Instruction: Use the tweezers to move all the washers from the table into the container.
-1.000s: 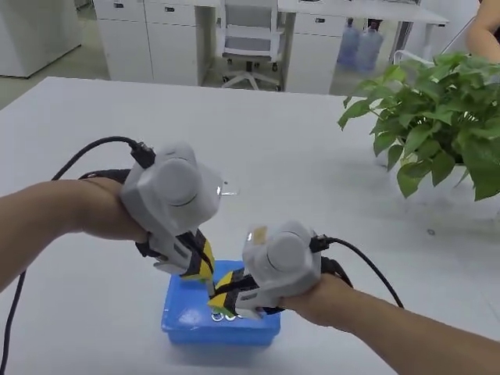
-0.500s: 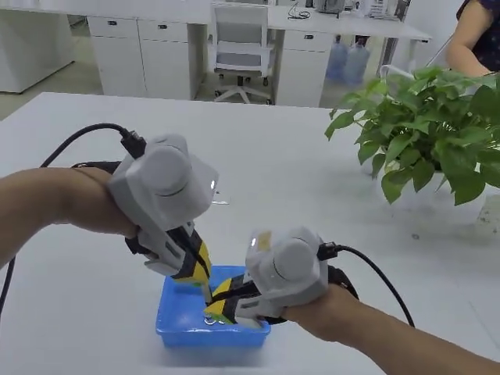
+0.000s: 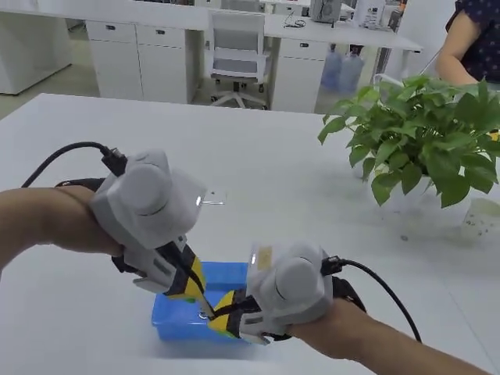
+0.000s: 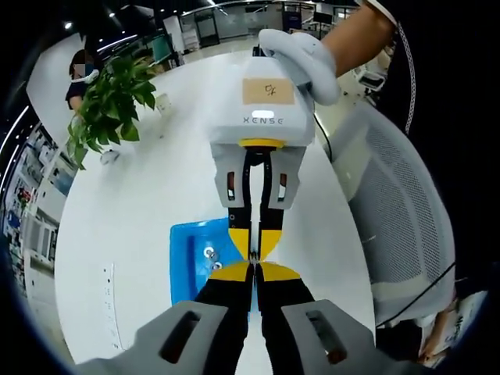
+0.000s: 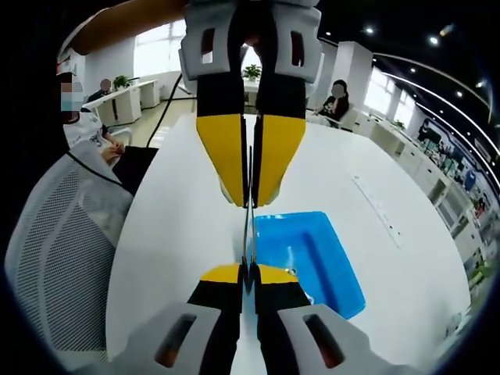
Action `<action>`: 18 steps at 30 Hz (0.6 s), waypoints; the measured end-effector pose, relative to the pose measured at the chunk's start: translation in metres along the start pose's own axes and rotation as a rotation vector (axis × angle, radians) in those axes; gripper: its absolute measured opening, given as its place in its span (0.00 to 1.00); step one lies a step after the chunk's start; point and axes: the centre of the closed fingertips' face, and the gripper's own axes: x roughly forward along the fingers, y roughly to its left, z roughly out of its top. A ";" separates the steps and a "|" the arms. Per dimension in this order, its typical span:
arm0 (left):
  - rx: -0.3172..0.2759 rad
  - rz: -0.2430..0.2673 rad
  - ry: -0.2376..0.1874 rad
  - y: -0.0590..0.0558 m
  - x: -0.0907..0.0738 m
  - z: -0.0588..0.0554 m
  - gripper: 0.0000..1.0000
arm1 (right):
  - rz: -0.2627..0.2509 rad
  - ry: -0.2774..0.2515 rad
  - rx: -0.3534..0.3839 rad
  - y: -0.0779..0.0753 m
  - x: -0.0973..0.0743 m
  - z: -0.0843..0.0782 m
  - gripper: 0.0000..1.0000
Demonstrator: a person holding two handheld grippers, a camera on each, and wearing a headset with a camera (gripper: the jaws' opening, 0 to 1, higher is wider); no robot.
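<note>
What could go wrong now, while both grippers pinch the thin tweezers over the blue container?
1. The tweezers are thin, and the left gripper and the right gripper seem to catch them only at the jaw tips. If one lets go early, they may twist or drop into the container.
2. Such a fall might knock about the washers lying inside.
</note>
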 end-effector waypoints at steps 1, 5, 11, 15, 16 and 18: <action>-0.003 0.002 0.000 -0.001 0.000 -0.001 0.06 | 0.000 0.007 -0.009 0.002 0.000 -0.001 0.05; -0.012 0.014 -0.006 -0.007 0.002 -0.009 0.06 | 0.000 0.027 -0.037 0.006 0.000 -0.003 0.05; -0.016 0.029 -0.003 -0.013 0.006 -0.019 0.06 | 0.007 0.053 -0.060 0.013 -0.001 -0.006 0.05; -0.008 0.032 0.014 -0.018 0.011 -0.026 0.06 | 0.012 0.080 -0.082 0.017 -0.001 -0.009 0.05; -0.007 0.029 0.016 -0.020 0.012 -0.027 0.06 | 0.014 0.086 -0.088 0.018 -0.001 -0.010 0.05; -0.006 0.025 0.024 -0.023 0.016 -0.030 0.06 | 0.019 0.102 -0.103 0.020 0.001 -0.012 0.05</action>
